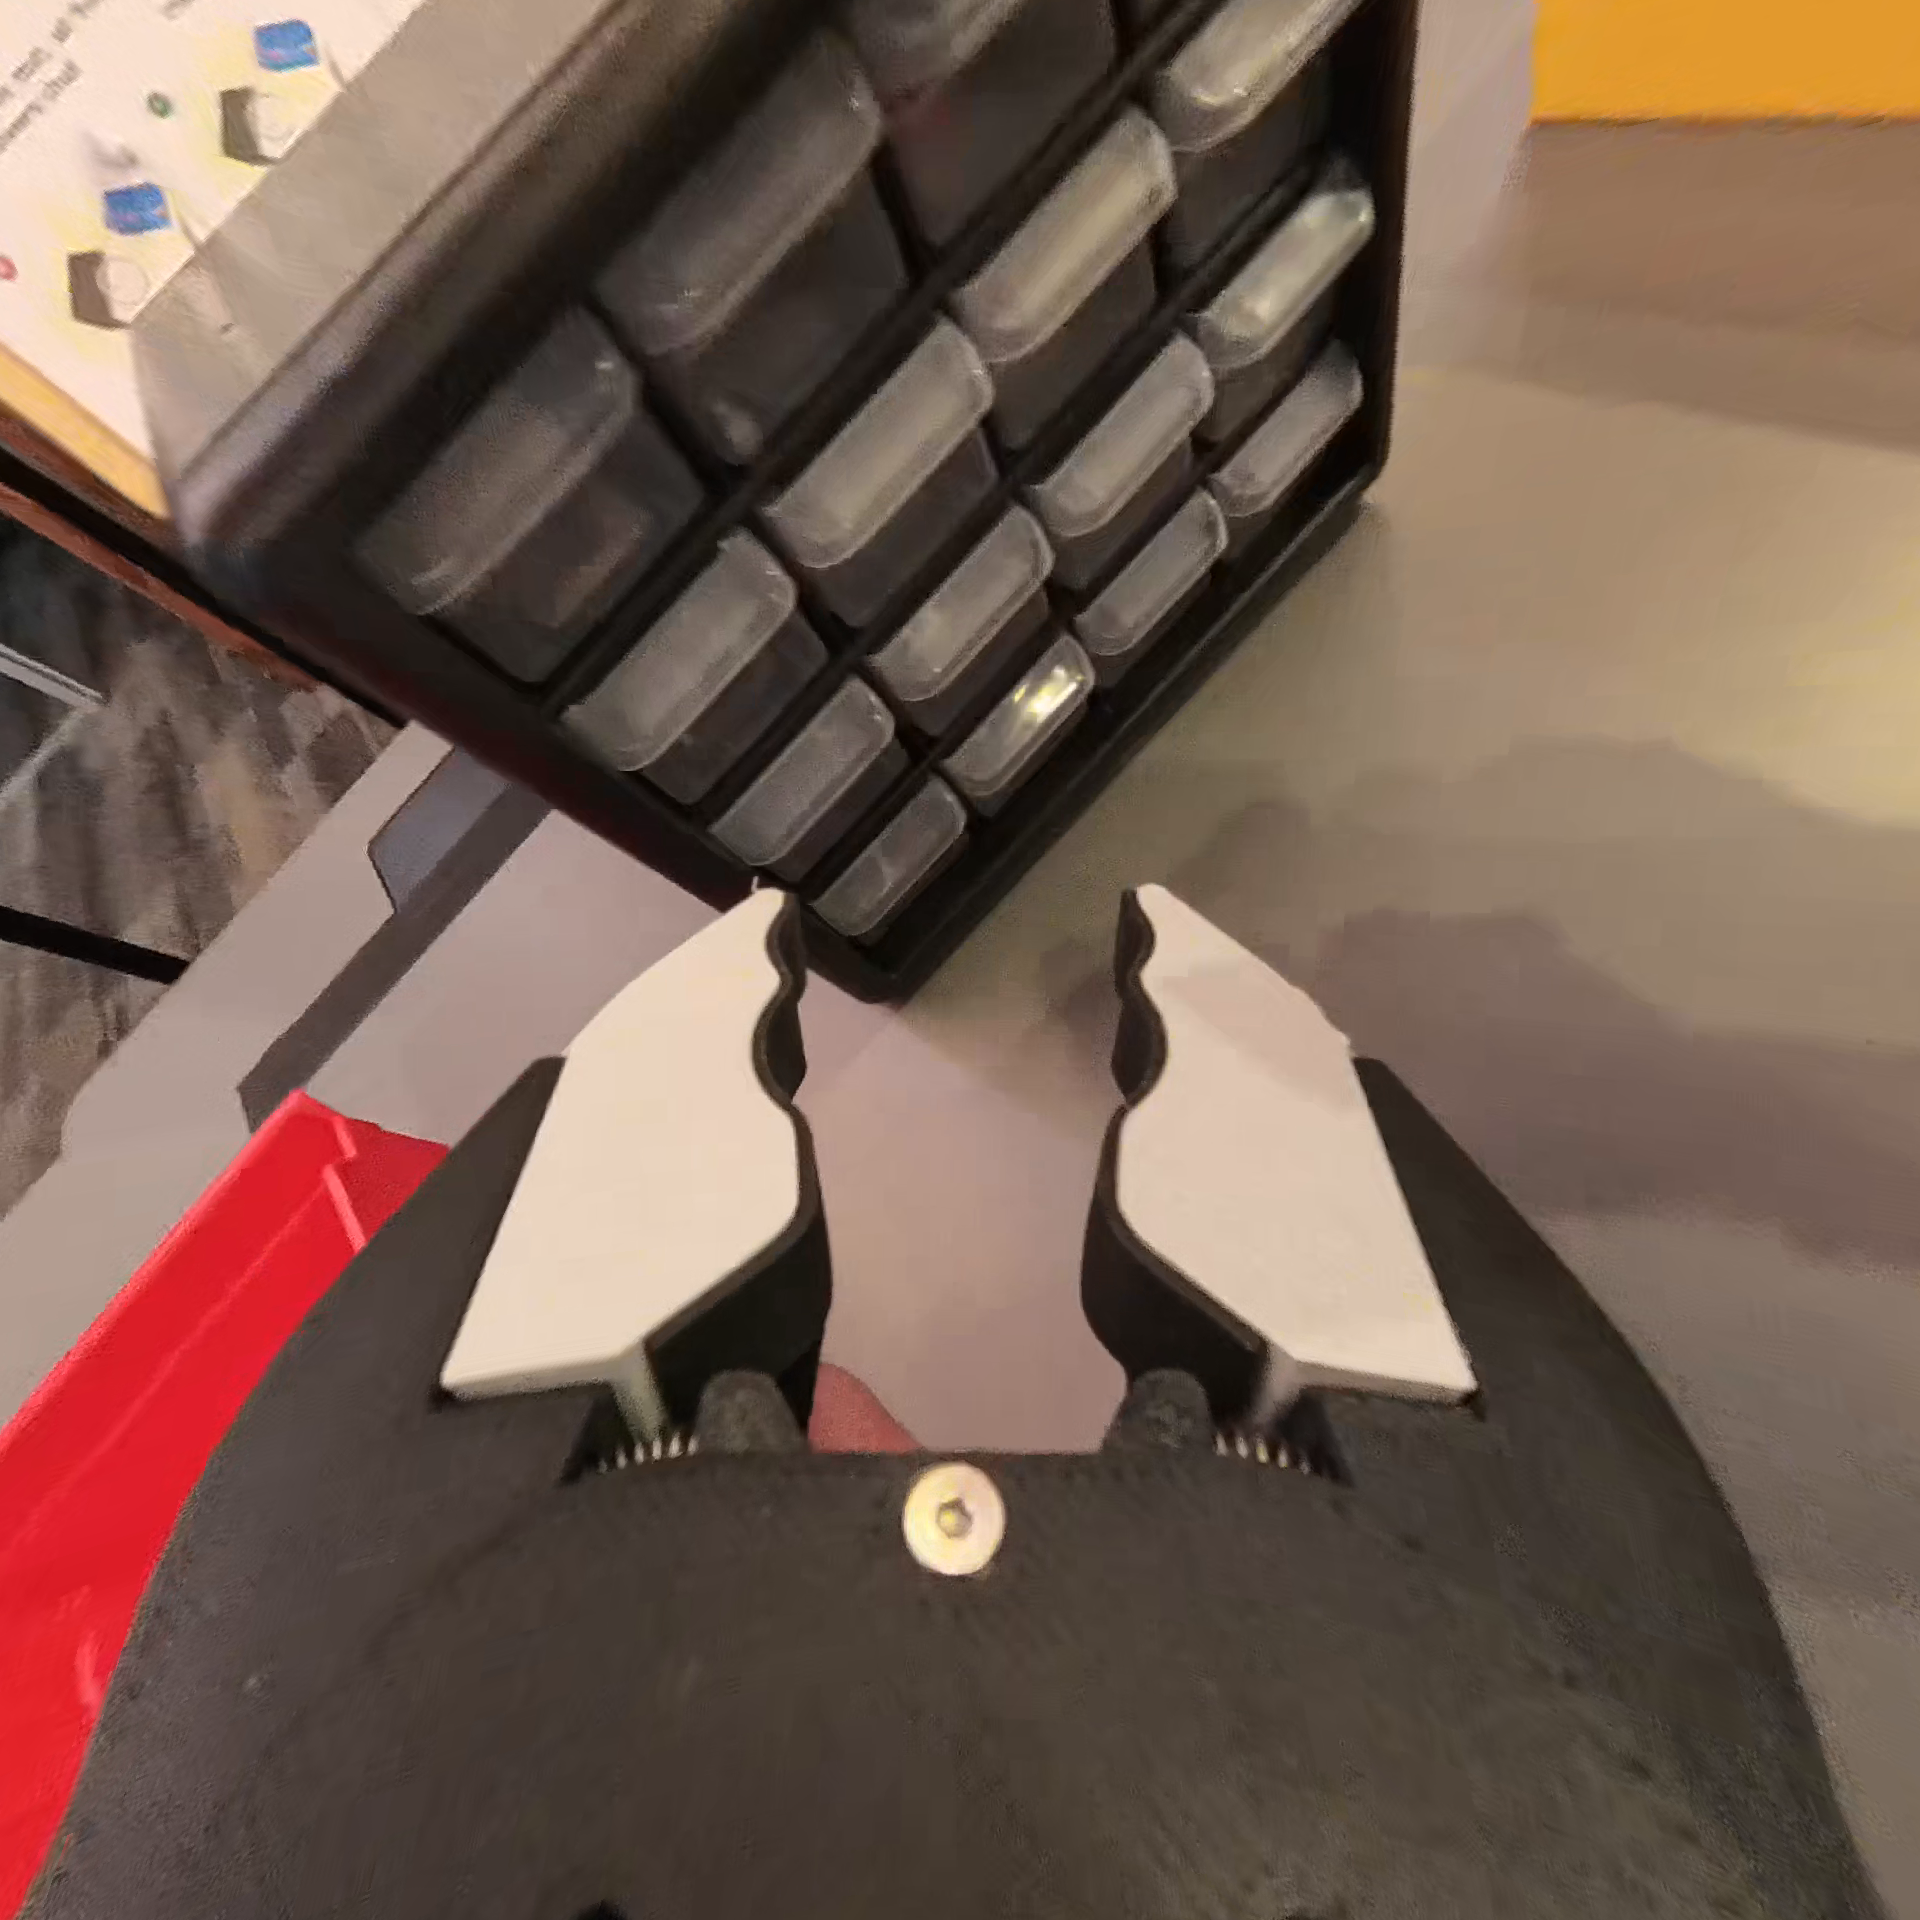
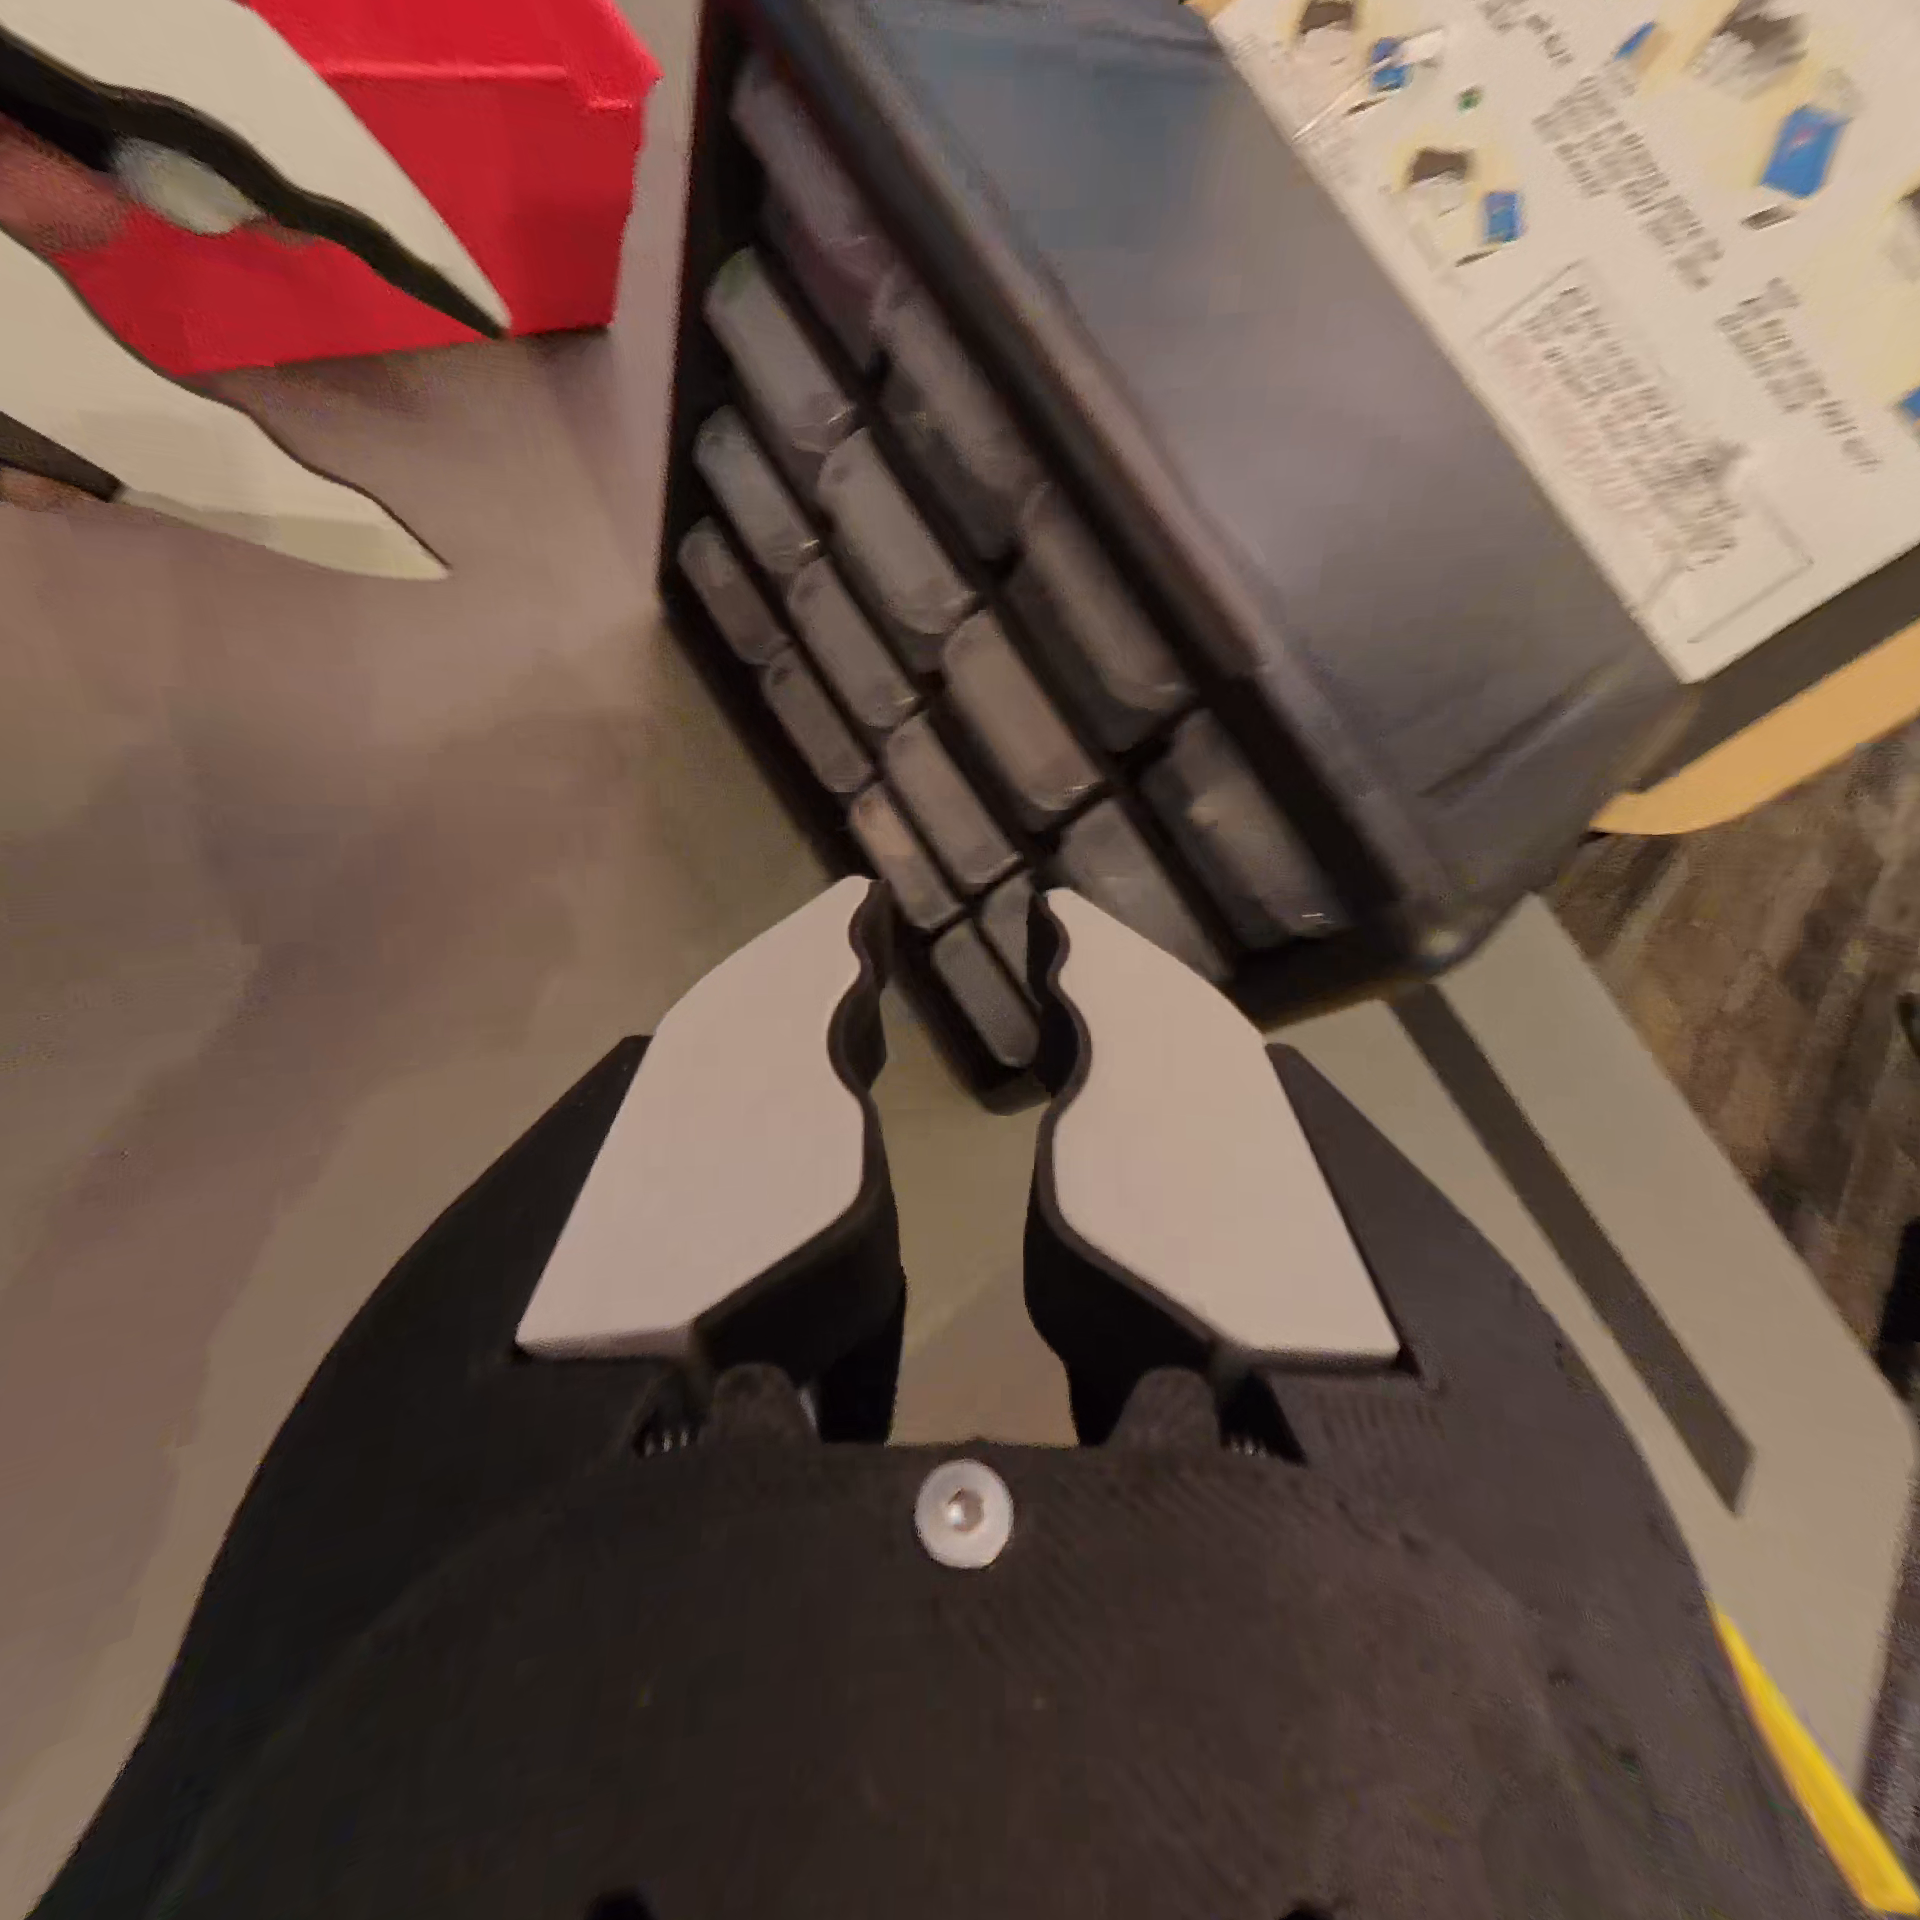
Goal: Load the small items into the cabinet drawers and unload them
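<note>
A black cabinet (image 1: 1382, 260) with several small clear drawers (image 1: 883, 447) stands on the grey table, all drawers pushed in. My left gripper (image 1: 956, 914) is open and empty, its tips just in front of the cabinet's lower near corner. The cabinet (image 2: 1299, 436) also shows in the right wrist view, blurred. My right gripper (image 2: 956, 904) is open with a narrow gap and holds nothing, hovering before the lowest drawers (image 2: 982, 987). The left gripper (image 2: 468, 447) shows at the upper left there, open. No small items are clearly visible.
A red bin (image 1: 156, 1403) sits beside the left gripper, and also shows in the right wrist view (image 2: 468, 156). A printed sheet (image 2: 1610, 312) lies at the cabinet's far side. The table edge (image 1: 312, 935) and floor are left of the cabinet. Bare table (image 1: 1558, 727) lies to the right. Tip to tip, the grippers are about 15 centimetres apart. My right gripper is the nearer one to the black cabinet (image 1: 1382, 260): about 12 centimetres, against 20 centimetres.
</note>
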`<state>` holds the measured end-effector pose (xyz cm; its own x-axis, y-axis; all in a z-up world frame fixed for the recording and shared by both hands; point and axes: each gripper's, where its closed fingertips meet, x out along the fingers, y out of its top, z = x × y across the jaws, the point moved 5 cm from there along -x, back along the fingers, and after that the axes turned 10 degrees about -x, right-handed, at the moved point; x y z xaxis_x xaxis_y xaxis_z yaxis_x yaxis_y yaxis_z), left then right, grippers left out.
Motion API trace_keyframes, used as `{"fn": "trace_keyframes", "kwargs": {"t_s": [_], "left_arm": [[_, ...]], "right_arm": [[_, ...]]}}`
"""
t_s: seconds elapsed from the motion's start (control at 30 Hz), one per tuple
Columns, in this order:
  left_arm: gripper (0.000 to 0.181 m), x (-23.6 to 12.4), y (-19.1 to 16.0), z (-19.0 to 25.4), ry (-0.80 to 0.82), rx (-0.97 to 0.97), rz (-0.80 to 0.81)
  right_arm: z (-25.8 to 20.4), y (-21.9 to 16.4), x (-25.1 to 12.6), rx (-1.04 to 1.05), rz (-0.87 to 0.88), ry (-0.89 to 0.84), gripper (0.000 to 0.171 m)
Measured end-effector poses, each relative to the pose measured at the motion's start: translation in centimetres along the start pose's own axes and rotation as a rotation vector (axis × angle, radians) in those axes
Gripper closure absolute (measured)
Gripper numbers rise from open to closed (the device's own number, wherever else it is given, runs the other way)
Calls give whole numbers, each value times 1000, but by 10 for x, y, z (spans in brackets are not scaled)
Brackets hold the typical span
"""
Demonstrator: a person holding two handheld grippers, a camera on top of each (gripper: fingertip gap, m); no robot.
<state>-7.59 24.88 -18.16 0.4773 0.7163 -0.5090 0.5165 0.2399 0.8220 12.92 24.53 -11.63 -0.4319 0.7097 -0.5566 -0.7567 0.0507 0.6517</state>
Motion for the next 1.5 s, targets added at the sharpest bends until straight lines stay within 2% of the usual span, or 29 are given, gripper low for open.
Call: {"fn": "trace_keyframes", "kwargs": {"t_s": [0.03, 0.1, 0.23, 0.33, 0.5, 0.7, 0.83, 0.97, 1.1, 1.5], "left_arm": [[124, 1, -2, 8, -14, -5, 2], [120, 4, -7, 27, -96, -57, -3], [118, 10, -20, 42, -108, -70, -27], [114, 16, -33, 61, -170, -108, -62], [111, 32, -50, 78, -190, -44, -110], [108, 41, -63, 83, -203, -37, -145], [106, 48, -70, 88, -181, 56, -179], [107, 50, -71, 93, -233, -27, -189], [107, 53, -73, 92, -266, -73, -194], [107, 55, -76, 89, -330, -143, -242]], "right_arm": [[-11, -3, 5, 5, -8, 26, 147], [-34, -13, 18, 17, -50, 78, 141], [-86, -33, 40, 25, -97, 184, 122], [-117, -48, 54, 19, -121, 226, 113], [-145, -60, 75, -8, -131, 273, 104], [-153, -65, 87, 81, -64, 336, 93], [-153, -72, 93, 98, -51, 346, 90], [-149, -74, 94, 95, -51, 336, 98], [-147, -75, 94, 111, -61, 339, 97], [-146, -81, 95, 157, -57, 356, 75]]}}
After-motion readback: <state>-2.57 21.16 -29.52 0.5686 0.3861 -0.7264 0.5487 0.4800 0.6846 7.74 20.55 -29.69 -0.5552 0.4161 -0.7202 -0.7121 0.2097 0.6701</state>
